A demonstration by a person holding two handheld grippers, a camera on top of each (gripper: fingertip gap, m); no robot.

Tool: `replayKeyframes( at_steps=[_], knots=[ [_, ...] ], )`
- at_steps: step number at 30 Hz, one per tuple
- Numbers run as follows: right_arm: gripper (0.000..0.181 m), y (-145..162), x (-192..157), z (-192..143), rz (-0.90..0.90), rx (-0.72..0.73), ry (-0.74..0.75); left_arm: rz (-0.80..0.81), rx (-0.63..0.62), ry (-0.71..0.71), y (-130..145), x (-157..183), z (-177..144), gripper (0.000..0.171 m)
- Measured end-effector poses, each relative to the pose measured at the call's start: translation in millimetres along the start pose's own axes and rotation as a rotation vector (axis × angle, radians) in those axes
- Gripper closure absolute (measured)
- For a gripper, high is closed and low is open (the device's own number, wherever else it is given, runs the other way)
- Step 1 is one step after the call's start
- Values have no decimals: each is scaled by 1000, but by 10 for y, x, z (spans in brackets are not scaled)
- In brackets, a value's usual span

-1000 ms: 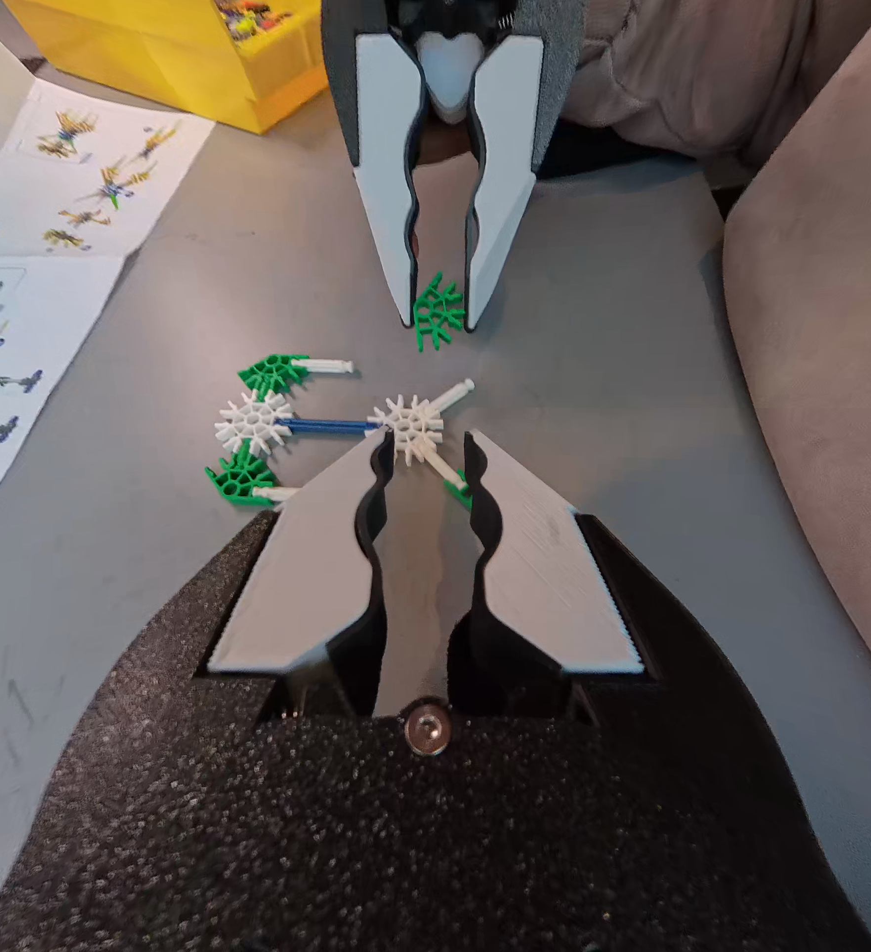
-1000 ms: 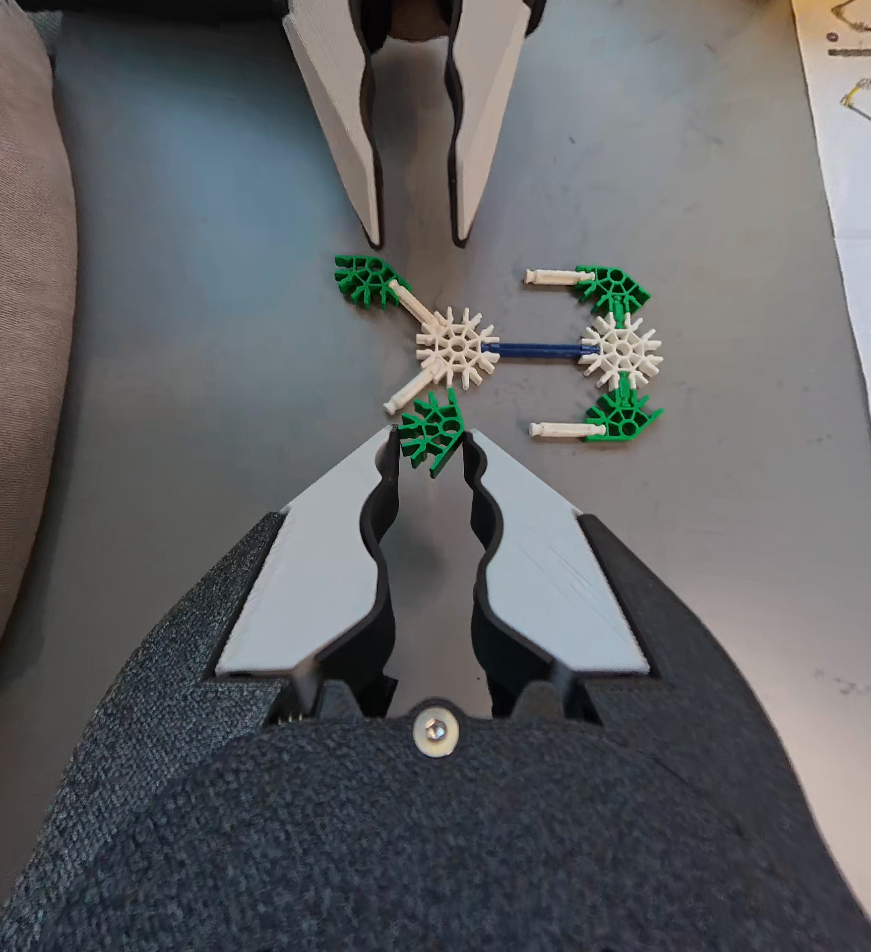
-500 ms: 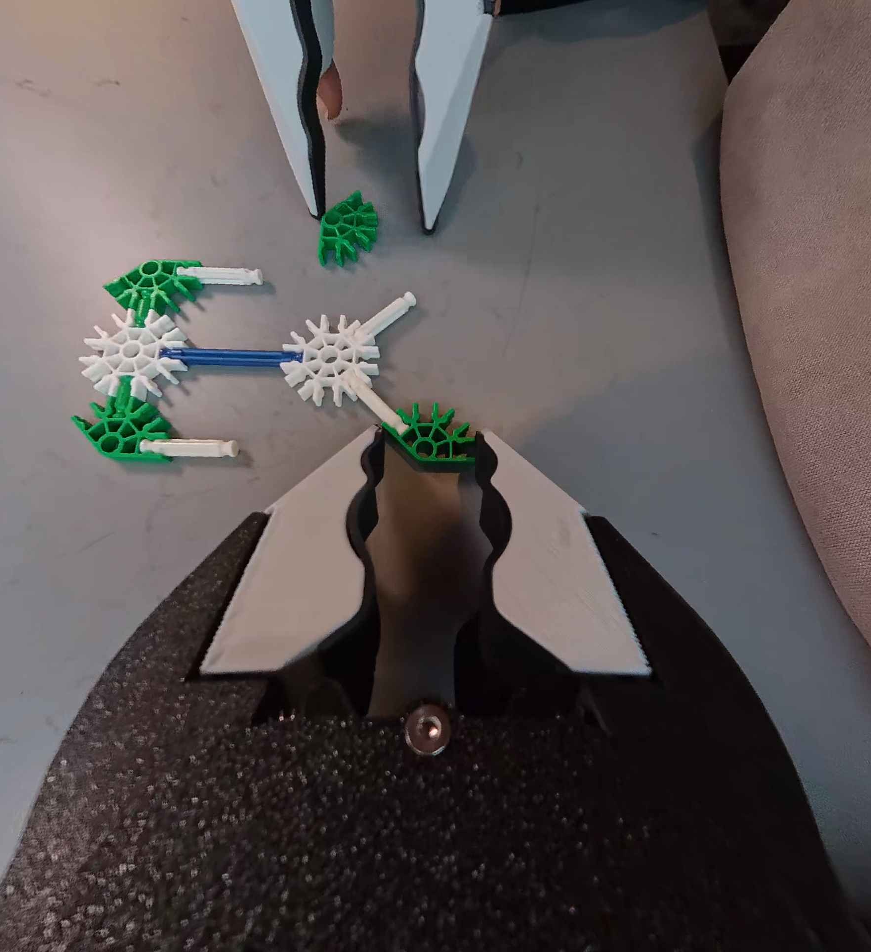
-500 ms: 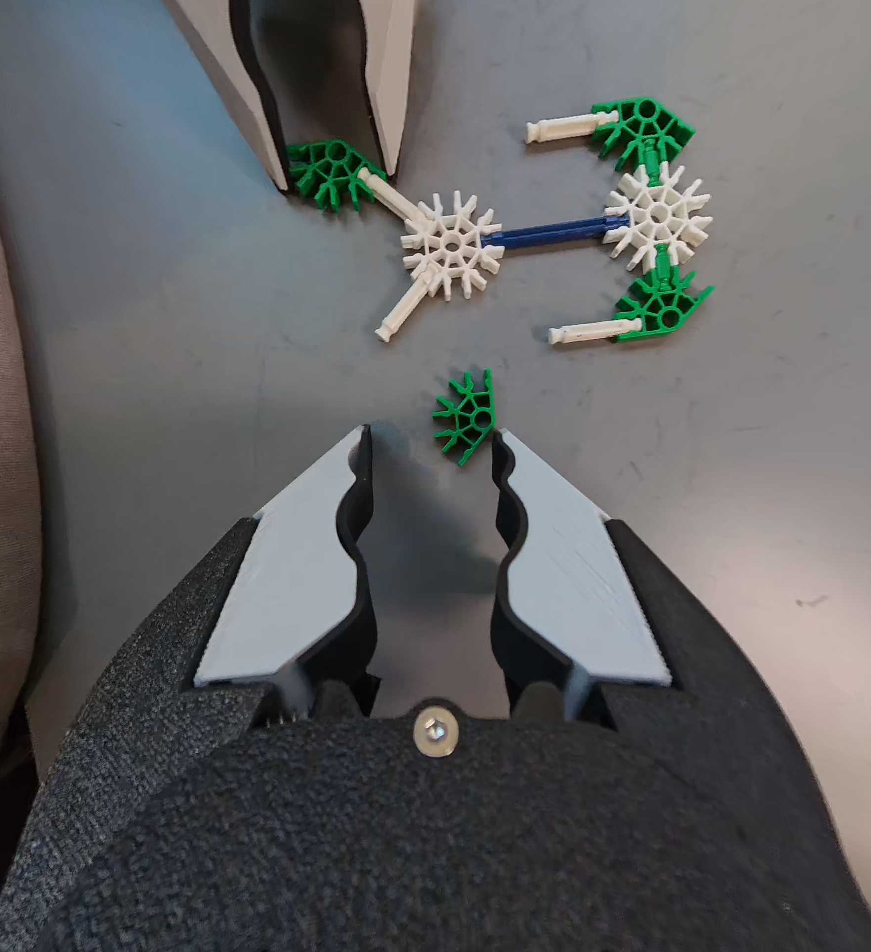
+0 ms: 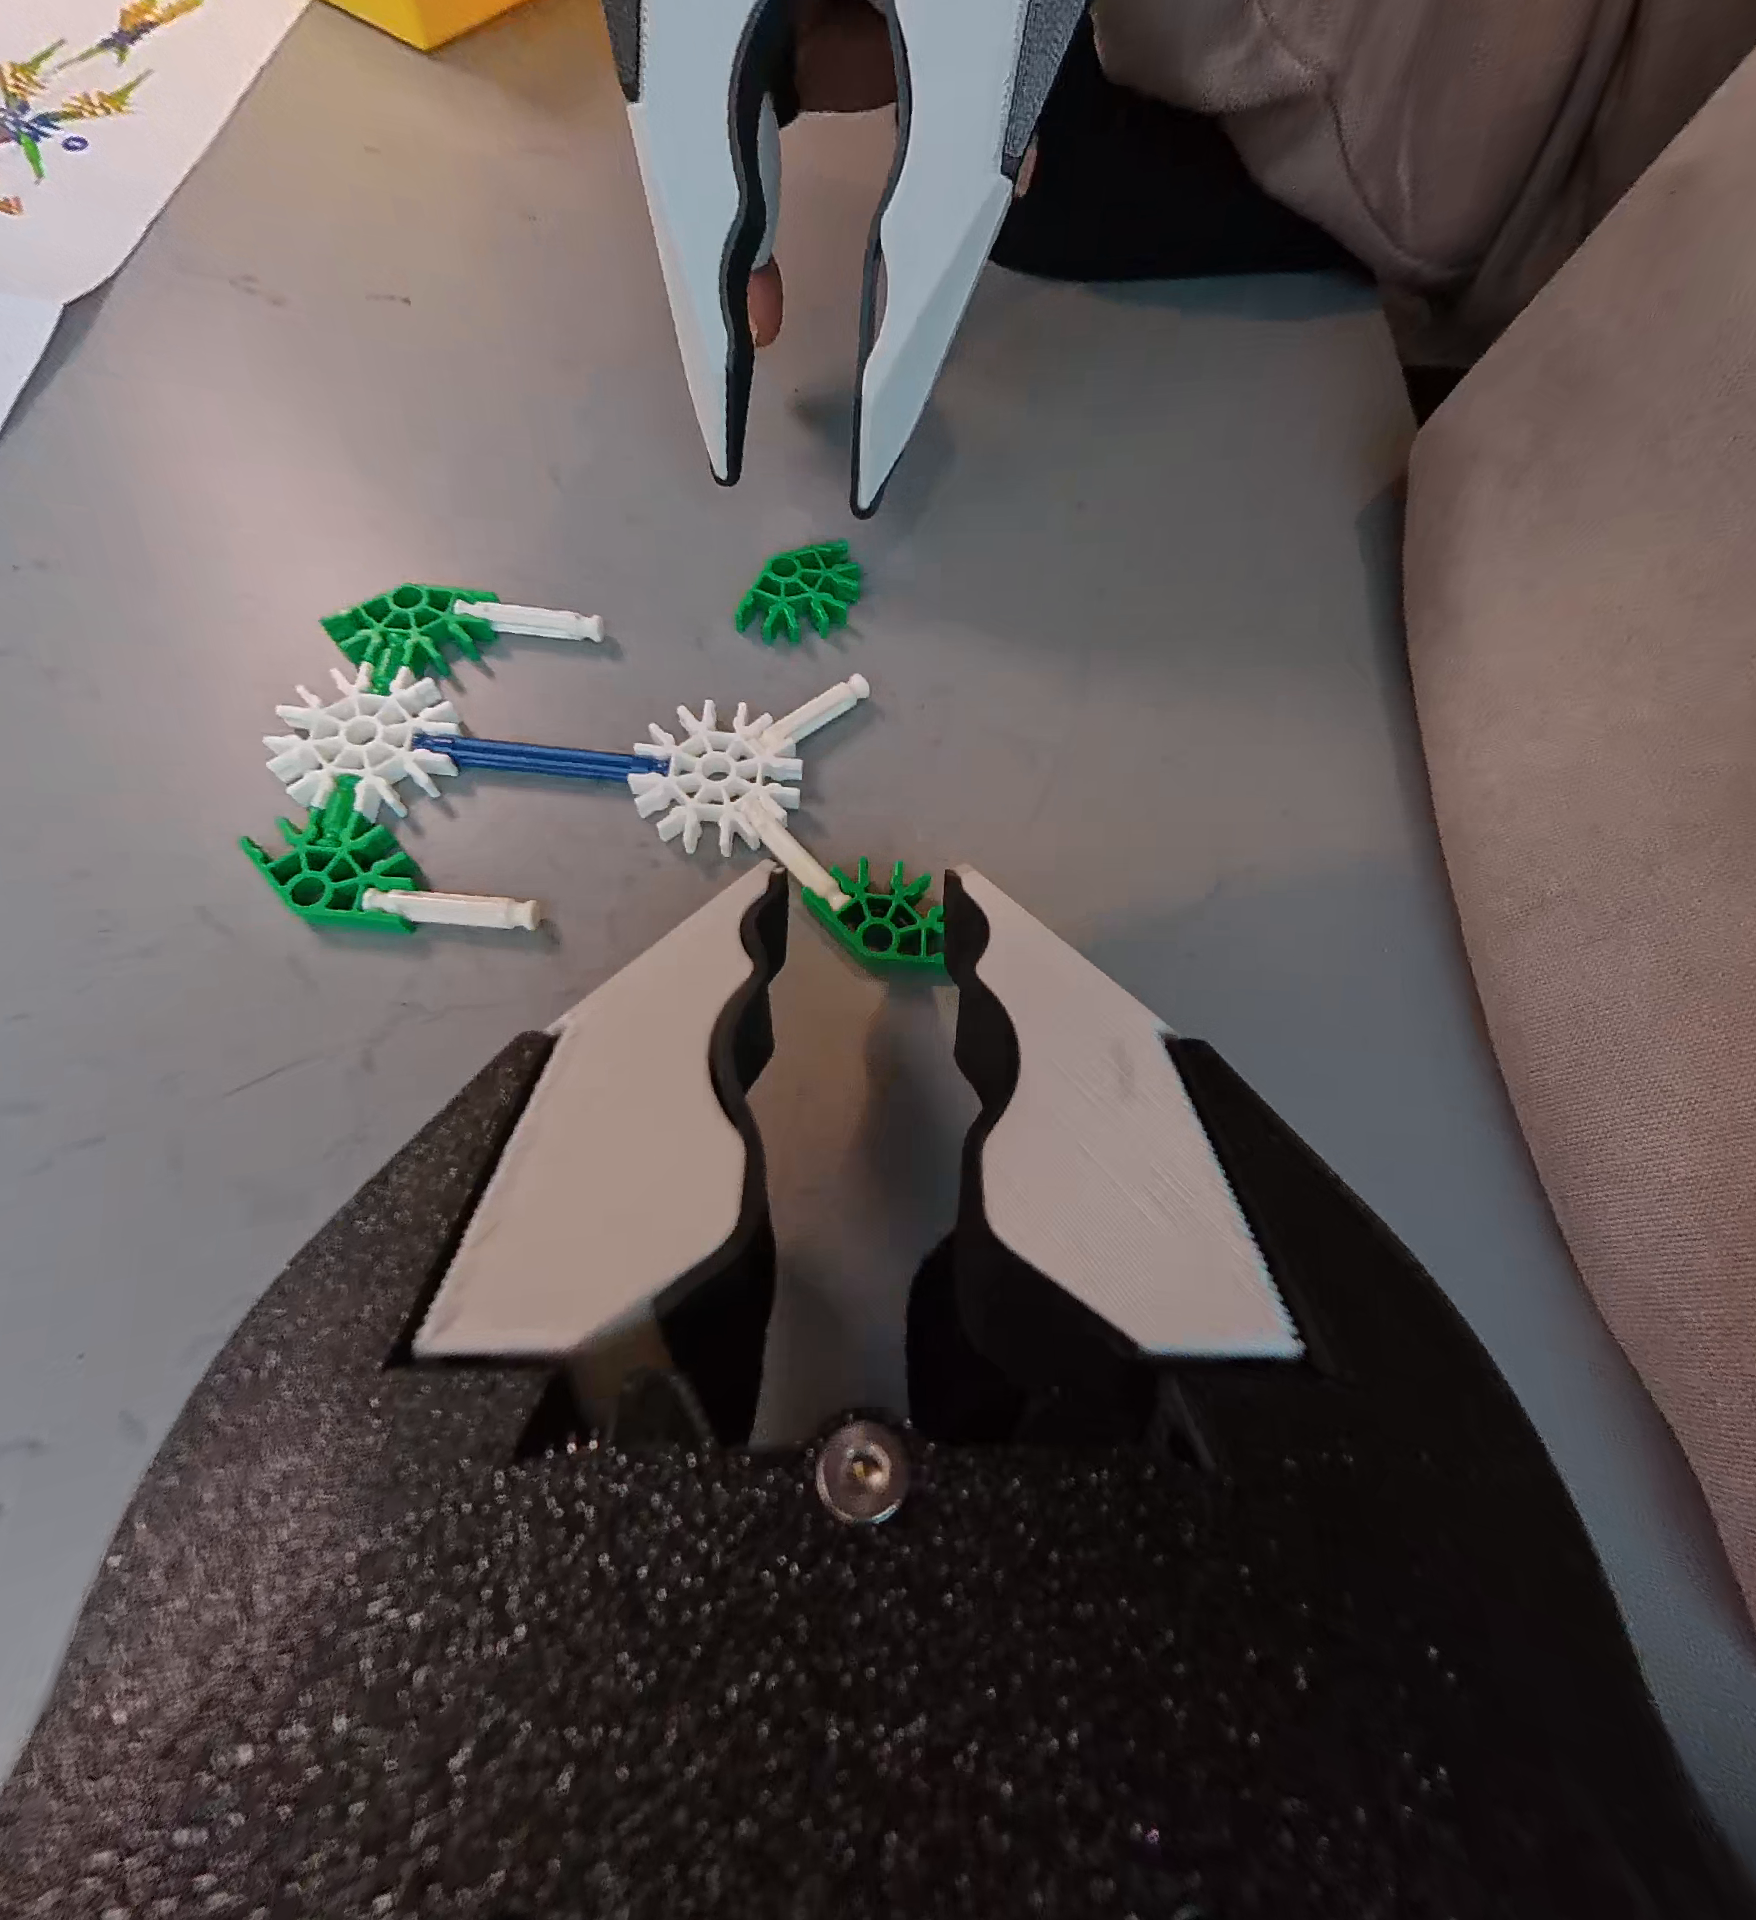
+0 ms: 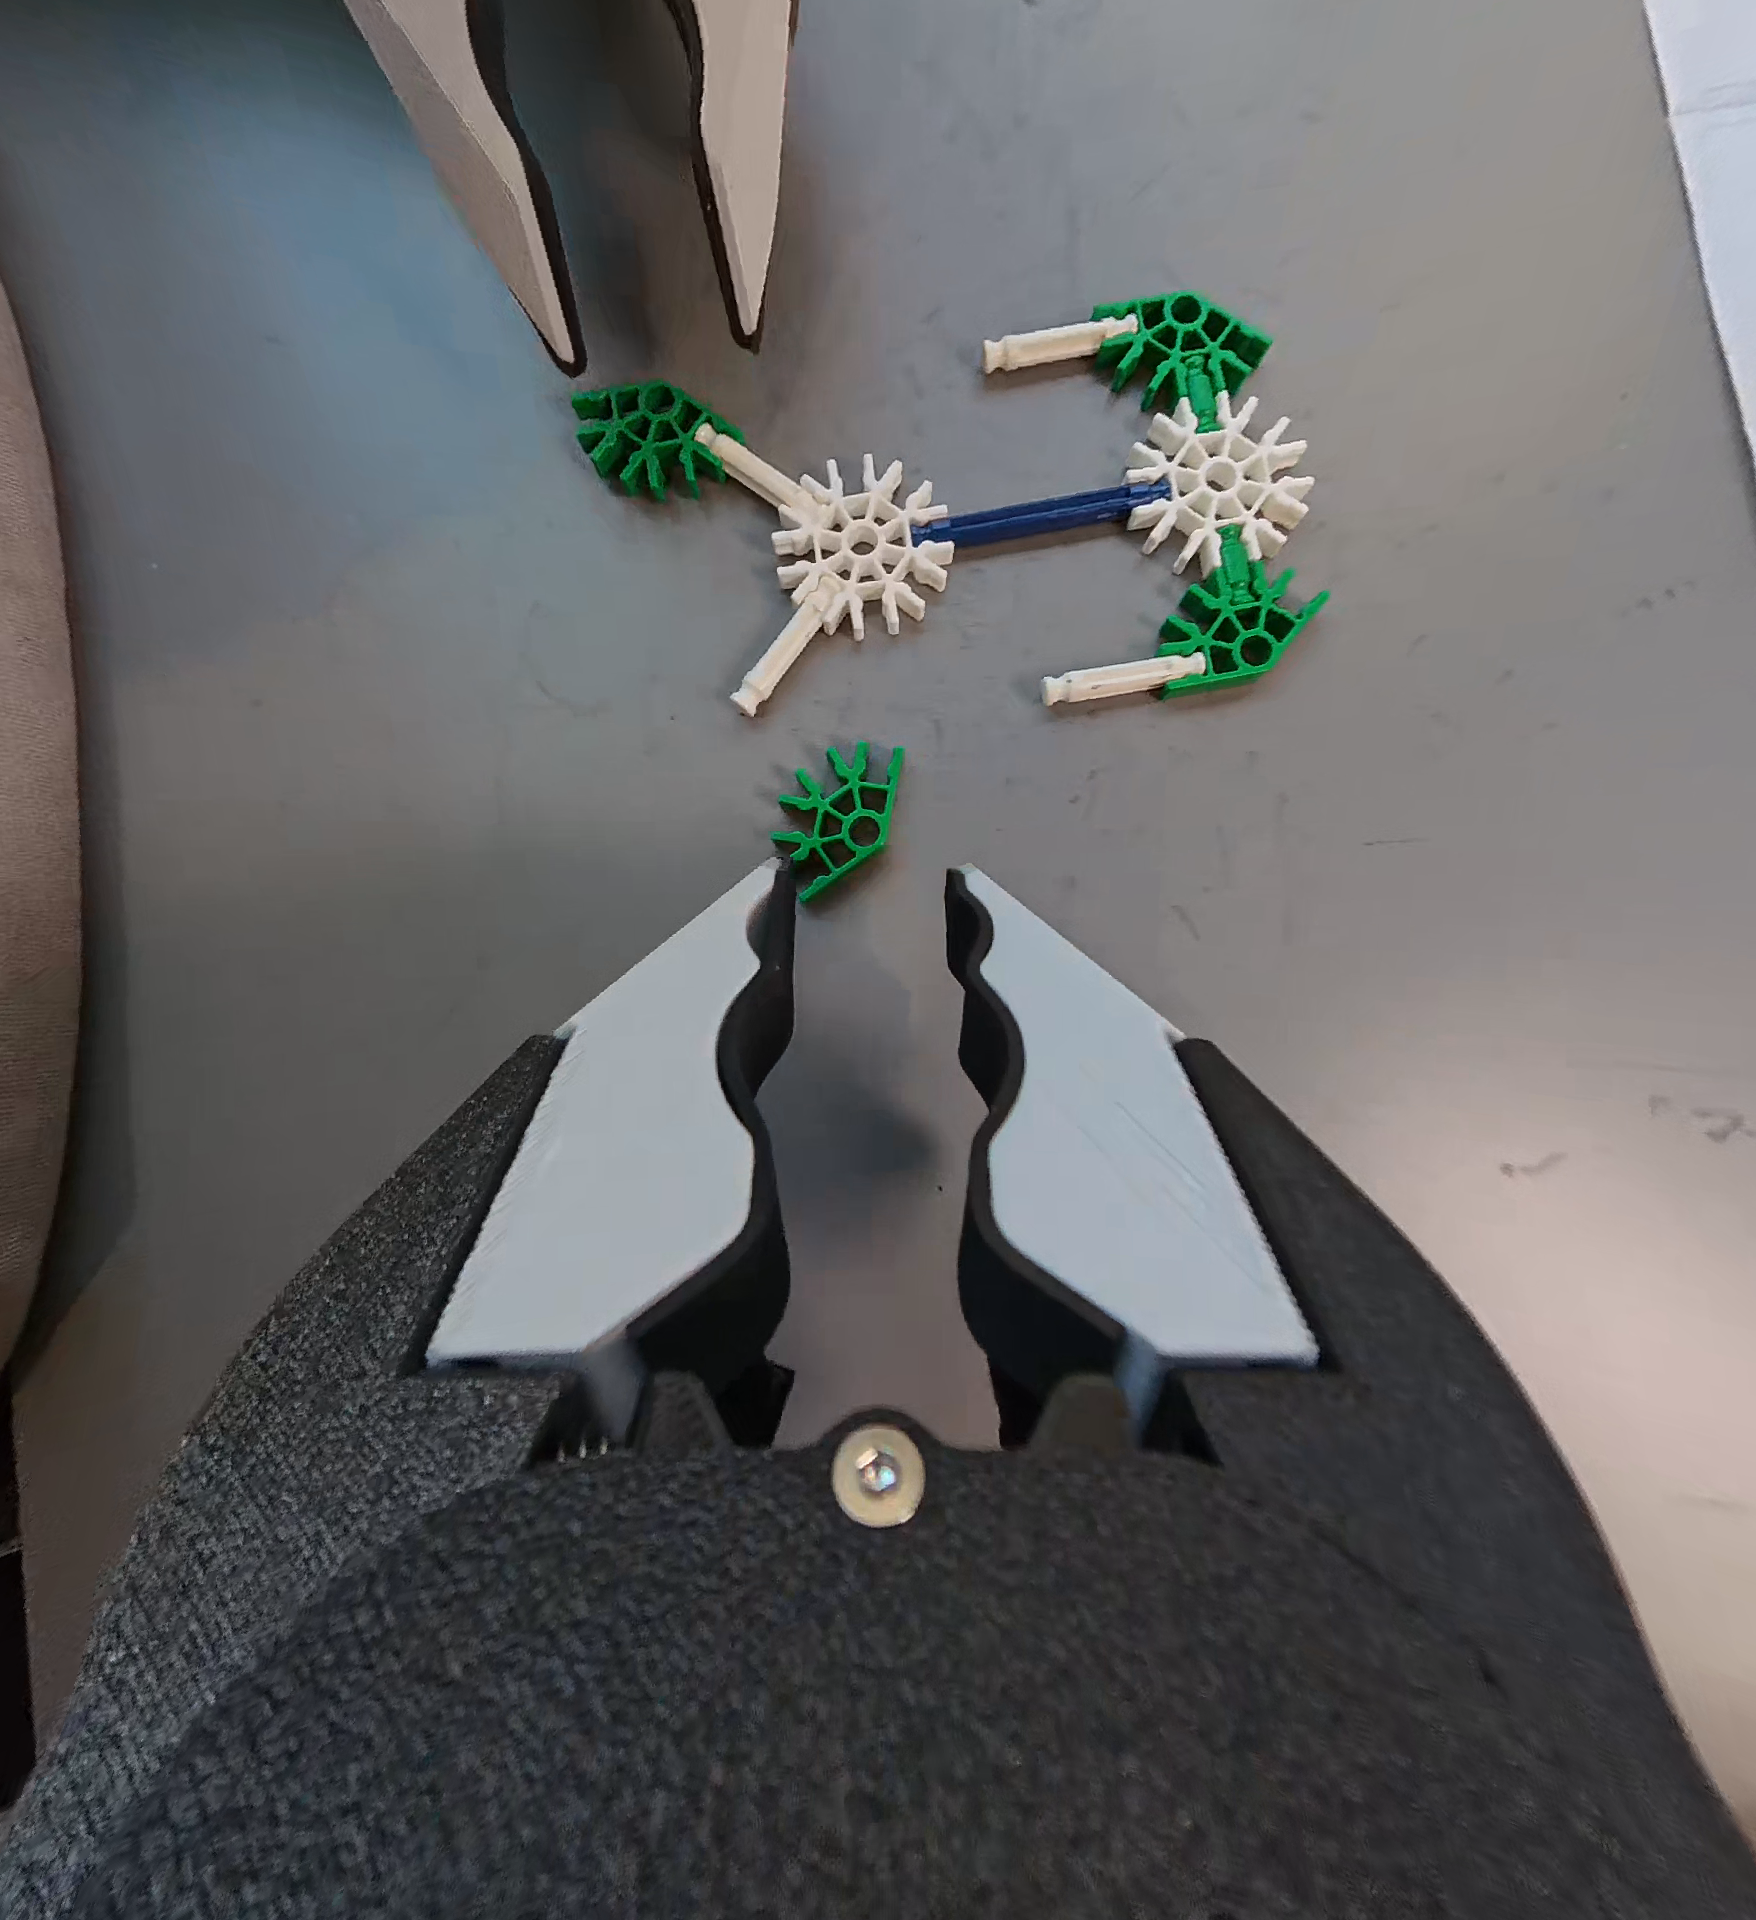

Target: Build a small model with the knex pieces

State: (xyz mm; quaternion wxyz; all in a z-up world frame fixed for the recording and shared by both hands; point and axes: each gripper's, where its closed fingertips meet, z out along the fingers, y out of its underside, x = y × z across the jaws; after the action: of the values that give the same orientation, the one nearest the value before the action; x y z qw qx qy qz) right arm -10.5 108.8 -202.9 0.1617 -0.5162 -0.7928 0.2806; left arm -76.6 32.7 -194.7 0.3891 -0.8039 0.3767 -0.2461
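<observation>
Left gripper (image 5: 863,888) is sitting open, fingers apart, gripping nothing; a green fan connector (image 5: 884,920) on the assembly's white rod is lying between its tips, touching the right one. Right gripper (image 6: 866,871) is also gaping open and empty, its left fingertip just beside the loose green connector (image 6: 841,821). Everything is resting on the grey table (image 5: 1113,644). Toy assembly (image 5: 541,758), two white snowflake hubs joined by a blue rod (image 5: 531,756), is lying beyond the left gripper. Loose connector is sitting near the assembly's bare white rod (image 6: 780,660), apart from it.
</observation>
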Motion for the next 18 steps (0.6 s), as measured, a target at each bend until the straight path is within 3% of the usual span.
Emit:
replayKeyframes(
  at_steps=[7, 13, 18],
  knots=[
    [157, -34, 31, 21, -22, 19, 17, 109, -99, -28, 142, 46, 126, 150],
    [155, -36, -7, 7, -59, 44, -14, 101, -112, -46, 141, 37, 130, 150],
    [151, 42, -81, 91, -50, -7, -58, 22, -117, -145, 124, -121, 123, 153]
  ],
)
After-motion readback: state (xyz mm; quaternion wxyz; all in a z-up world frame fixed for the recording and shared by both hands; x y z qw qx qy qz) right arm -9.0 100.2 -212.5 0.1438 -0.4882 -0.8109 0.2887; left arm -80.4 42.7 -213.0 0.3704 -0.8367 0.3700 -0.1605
